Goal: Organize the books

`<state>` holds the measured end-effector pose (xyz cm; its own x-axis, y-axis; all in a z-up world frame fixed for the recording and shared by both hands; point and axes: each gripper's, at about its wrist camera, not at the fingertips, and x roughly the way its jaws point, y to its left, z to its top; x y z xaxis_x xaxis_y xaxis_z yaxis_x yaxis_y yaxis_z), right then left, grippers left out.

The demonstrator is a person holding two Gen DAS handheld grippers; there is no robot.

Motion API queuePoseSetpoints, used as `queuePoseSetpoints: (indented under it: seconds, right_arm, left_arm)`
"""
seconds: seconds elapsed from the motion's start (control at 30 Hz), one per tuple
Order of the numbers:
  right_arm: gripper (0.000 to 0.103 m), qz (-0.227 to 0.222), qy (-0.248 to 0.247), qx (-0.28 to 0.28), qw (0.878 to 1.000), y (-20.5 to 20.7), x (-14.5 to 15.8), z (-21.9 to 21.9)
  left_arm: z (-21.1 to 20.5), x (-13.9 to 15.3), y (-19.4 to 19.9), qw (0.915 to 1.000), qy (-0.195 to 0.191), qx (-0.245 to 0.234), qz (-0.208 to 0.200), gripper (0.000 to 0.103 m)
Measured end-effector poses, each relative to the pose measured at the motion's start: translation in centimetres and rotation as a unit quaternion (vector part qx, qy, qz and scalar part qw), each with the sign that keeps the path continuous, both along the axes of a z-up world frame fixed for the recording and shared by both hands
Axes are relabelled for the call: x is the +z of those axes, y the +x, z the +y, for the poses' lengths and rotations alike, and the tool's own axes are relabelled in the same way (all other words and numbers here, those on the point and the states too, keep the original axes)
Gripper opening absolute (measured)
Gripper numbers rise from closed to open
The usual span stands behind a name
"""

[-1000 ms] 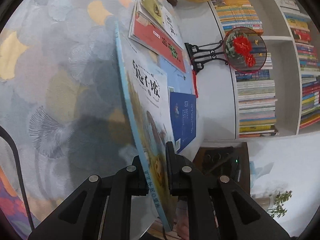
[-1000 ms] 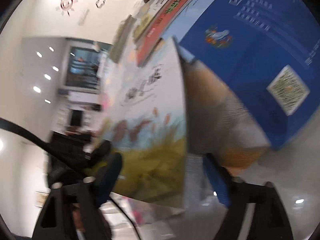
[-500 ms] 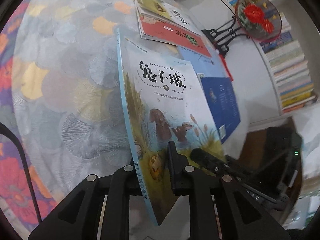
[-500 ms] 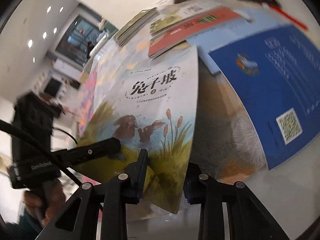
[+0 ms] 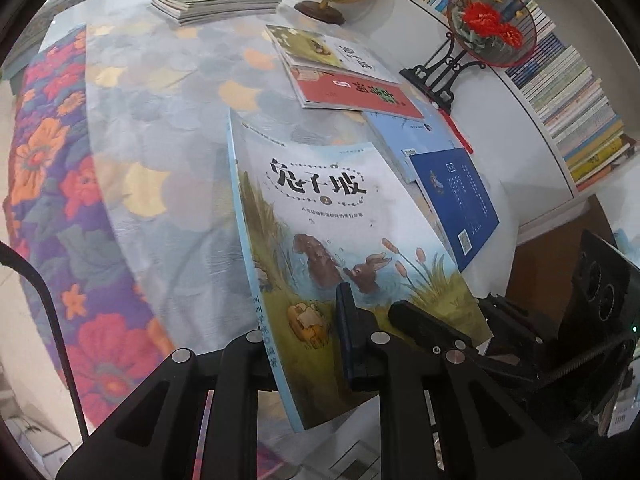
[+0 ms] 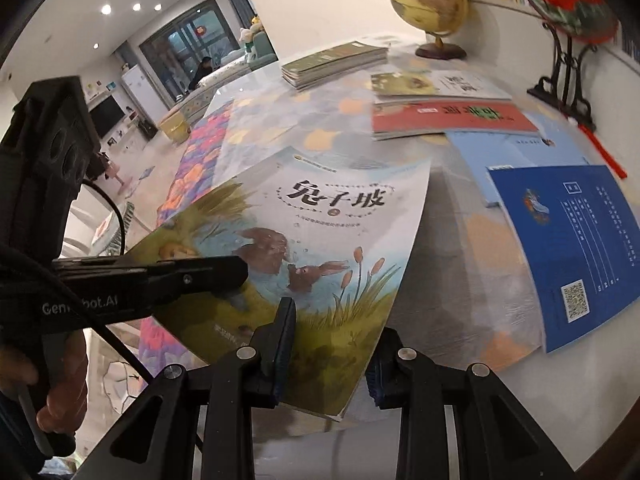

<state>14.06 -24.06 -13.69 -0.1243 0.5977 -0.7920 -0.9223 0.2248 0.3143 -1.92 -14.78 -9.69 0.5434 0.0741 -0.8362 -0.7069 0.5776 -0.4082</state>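
Pale-blue rabbit book (image 5: 340, 220) hung tilted above the desk (image 5: 160, 128), left tool (image 5: 308, 344) clenched on its spine edge, right tool (image 6: 332, 344) clenched on its lower corner. Best to level it slowly, both grips firm, then carry it toward the stack (image 5: 212, 0); cover glossy, thin, bowing slightly

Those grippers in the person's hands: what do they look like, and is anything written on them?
Both are matte black. Each gripper, left and right, has two angular arms with triangular cut-outs and silver round bolts, ending in flat dark-blue pads. The left one's body carries white lettering, partly covered, ending "bot.AI". Black cables trail from it.
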Motion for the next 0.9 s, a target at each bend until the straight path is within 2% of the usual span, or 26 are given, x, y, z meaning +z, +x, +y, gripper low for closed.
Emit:
queuePoseSetpoints:
  seconds: [0.17,0.4,0.57,0.73,0.9]
  right_arm:
    - [0.030,-0.018,0.004,-0.017,1.000,-4.3,1.1,0.8]
    - [0.030,-0.065,0.009,-0.070,0.995,-13.5,3.0,3.7]
    - [0.030,-0.070,0.011,-0.110,0.991,-18.4,3.7,5.8]
    - [0.030,-0.081,0.016,-0.115,0.990,-21.7,5.4,8.4]
    - [0.030,-0.083,0.028,-0.107,0.990,-22.9,6.7,11.6]
  left_arm:
    - [1.3,0.7,-4.2,0.9992,0.019,-0.032,-0.015,0.014]
    - [4.7,1.7,-11.3,0.9945,0.024,-0.087,-0.054,0.014]
    - [6.8,2.9,-15.0,0.9895,0.041,-0.123,-0.065,0.014]
    - [9.1,4.7,-18.0,0.9874,0.057,-0.125,-0.078,0.014]
    - [12.2,5.8,-19.6,0.9880,0.065,-0.109,-0.088,0.014]
